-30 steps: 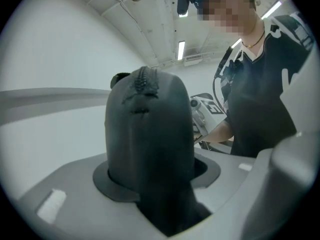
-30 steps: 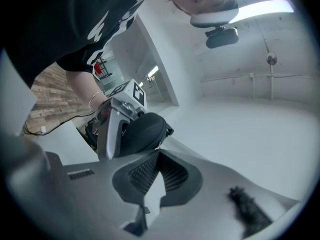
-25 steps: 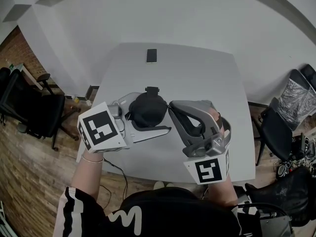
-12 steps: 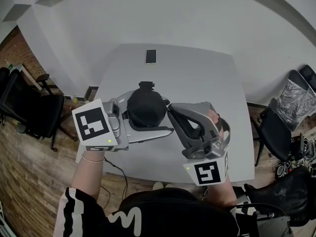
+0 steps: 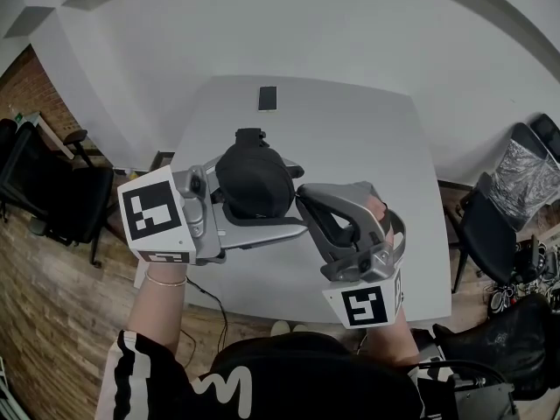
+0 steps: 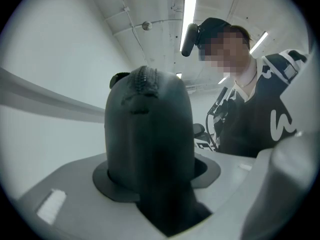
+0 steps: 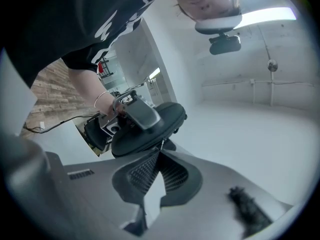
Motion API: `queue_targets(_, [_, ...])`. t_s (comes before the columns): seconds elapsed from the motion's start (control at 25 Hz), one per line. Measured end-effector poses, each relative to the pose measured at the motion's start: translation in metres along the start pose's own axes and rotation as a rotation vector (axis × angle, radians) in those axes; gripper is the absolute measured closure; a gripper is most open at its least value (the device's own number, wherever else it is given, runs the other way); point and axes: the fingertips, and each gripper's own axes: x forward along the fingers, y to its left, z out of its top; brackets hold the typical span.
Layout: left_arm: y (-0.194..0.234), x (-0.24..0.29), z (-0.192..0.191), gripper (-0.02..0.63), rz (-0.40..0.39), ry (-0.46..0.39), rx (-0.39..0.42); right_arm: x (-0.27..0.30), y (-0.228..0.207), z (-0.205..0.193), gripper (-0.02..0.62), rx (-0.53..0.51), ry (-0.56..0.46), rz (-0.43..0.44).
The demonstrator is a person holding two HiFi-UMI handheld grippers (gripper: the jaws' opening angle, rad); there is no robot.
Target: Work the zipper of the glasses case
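A black oval glasses case (image 5: 254, 180) is held off the white table (image 5: 359, 129), with my left gripper (image 5: 289, 196) shut across its width. In the left gripper view the case (image 6: 150, 144) stands on end between the grey jaws, zipper teeth (image 6: 144, 79) at its top. My right gripper (image 5: 304, 201) meets the case's right edge. In the right gripper view its tips (image 7: 159, 151) are pinched on the small metal zipper pull (image 7: 161, 144), which hangs from the case (image 7: 155, 126). A left finger (image 7: 142, 114) lies over the case.
A dark phone (image 5: 268, 99) lies at the table's far edge. Black office chairs stand to the left (image 5: 52, 191) and right (image 5: 494, 226) of the table. A cable (image 5: 206, 300) hangs off the near edge. The person's torso fills the bottom of the head view.
The left gripper has swung the case a little farther from me and to the left, turning its marker cube. The right gripper has stayed at the case's right edge.
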Motion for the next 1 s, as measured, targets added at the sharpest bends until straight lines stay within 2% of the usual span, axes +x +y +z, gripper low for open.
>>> queue_targets(0.12, [0.003,-0.003,0.007,0.348,-0.002,-0.041,-0.004,0.003,0.003,-0.002,0.592,-0.001,0.004,0.003])
queue_targets(0.32, [0.000,-0.001,0.017,0.348,-0.008,-0.057,-0.002,0.000,0.000,0.000,0.592,0.017,0.000,-0.010])
queue_targets(0.52, [-0.001,-0.001,0.025,0.348,-0.014,-0.125,-0.045,-0.004,0.000,0.003,0.592,0.036,-0.018,-0.014])
queue_targets(0.72, [0.002,-0.002,0.025,0.348,-0.002,-0.156,-0.094,-0.007,0.004,-0.001,0.592,0.036,0.007,0.005])
queue_targets(1.0, [0.006,-0.003,0.020,0.347,0.031,-0.142,-0.167,-0.008,0.009,-0.005,0.592,0.023,0.058,0.070])
